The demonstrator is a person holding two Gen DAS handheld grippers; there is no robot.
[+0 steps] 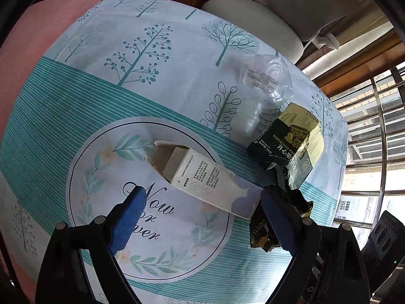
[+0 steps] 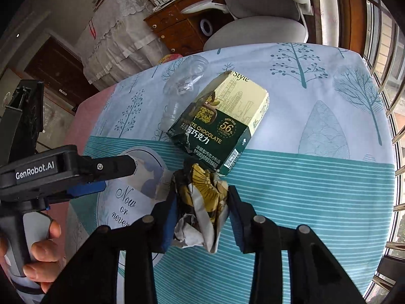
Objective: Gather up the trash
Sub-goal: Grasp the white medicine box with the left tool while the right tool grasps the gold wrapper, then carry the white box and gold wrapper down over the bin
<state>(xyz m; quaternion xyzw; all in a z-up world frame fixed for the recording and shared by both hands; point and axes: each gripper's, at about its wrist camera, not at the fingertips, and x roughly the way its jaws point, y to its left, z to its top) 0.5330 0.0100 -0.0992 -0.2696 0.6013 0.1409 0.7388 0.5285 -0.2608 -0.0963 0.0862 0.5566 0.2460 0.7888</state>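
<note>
The right gripper (image 2: 201, 217) has its jaws narrowed around a crumpled wrapper (image 2: 202, 202) on the tablecloth (image 2: 316, 177), pads at both sides of it. The left gripper (image 1: 202, 210) hangs with jaws wide over an open white carton (image 1: 202, 177), not touching. A chocolate box (image 2: 222, 126) and clear bottle (image 2: 184, 86) lie just behind, with bare cloth toward the window-side edge.
</note>
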